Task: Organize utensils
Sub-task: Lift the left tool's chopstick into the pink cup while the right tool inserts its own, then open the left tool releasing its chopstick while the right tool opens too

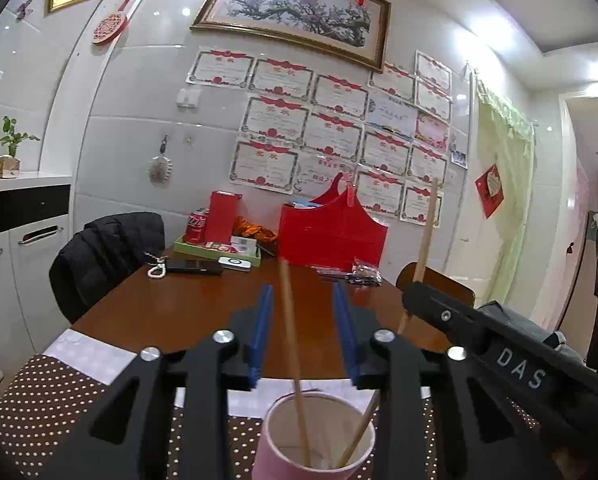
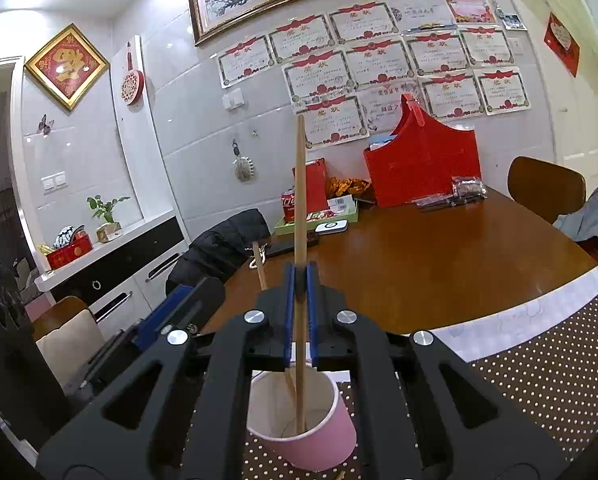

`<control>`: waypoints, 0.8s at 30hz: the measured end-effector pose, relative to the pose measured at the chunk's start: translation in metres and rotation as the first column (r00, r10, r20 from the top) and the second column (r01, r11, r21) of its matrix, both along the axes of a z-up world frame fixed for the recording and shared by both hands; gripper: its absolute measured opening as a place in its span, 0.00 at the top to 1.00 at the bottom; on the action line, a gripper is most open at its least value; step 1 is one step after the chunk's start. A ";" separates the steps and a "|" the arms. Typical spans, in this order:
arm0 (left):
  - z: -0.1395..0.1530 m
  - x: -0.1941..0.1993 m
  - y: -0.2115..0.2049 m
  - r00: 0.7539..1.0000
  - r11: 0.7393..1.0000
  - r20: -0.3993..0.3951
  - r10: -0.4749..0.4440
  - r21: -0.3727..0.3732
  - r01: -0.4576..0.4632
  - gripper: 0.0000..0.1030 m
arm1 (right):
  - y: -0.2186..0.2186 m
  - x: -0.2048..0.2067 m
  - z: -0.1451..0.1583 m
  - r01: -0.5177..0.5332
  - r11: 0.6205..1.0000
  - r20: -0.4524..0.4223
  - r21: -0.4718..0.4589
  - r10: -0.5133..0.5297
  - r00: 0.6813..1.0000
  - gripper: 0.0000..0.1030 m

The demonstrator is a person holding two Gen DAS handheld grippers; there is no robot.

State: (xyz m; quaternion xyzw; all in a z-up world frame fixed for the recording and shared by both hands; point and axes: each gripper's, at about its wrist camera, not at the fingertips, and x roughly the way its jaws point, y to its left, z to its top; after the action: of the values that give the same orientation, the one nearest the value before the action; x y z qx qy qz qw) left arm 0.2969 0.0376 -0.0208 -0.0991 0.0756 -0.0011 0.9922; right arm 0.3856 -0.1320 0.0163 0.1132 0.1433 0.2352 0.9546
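Observation:
A pink paper cup (image 1: 271, 456) (image 2: 323, 440) stands on the dotted placemat just below both grippers. One wooden chopstick (image 1: 289, 320) leans in the cup and rises between the blue pads of my left gripper (image 1: 302, 292), which is open with a gap on each side of the stick. My right gripper (image 2: 300, 276) is shut on a second chopstick (image 2: 299, 184), held nearly upright with its lower end inside the cup. In the left wrist view, the right gripper (image 1: 415, 292) shows at the right with its chopstick (image 1: 427, 232). The right wrist view catches the left gripper's fingers (image 2: 195, 296) at the left.
The brown dotted placemat (image 2: 539, 380) covers the near end of a wooden table (image 1: 187, 312). At the far end are a red basket (image 1: 331, 240), a green tray (image 1: 219, 254) with a cola can, a phone and keys. A black jacket (image 1: 103, 252) hangs on a chair at left.

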 end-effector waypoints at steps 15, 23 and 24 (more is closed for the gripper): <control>0.016 -0.035 0.001 0.998 0.994 0.014 0.056 0.096 -0.057 0.52 | 0.003 -0.012 -0.003 0.000 1.000 -0.013 -0.015 0.000 1.000 0.93; 0.024 -0.049 0.001 0.998 0.993 0.013 0.057 0.107 -0.058 0.48 | 0.002 -0.023 0.001 0.018 1.000 -0.022 -0.025 -0.019 1.000 0.86; 0.025 -0.051 0.001 0.998 0.992 0.015 0.062 0.108 -0.063 0.48 | 0.001 -0.025 0.002 0.025 0.999 -0.020 -0.023 -0.026 0.999 0.78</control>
State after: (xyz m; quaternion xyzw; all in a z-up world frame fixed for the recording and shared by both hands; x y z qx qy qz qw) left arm 0.2463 0.0386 0.0041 -0.0473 0.0666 0.0334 0.9961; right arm 0.3602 -0.1313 0.0185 0.1063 0.1541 0.2202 0.9573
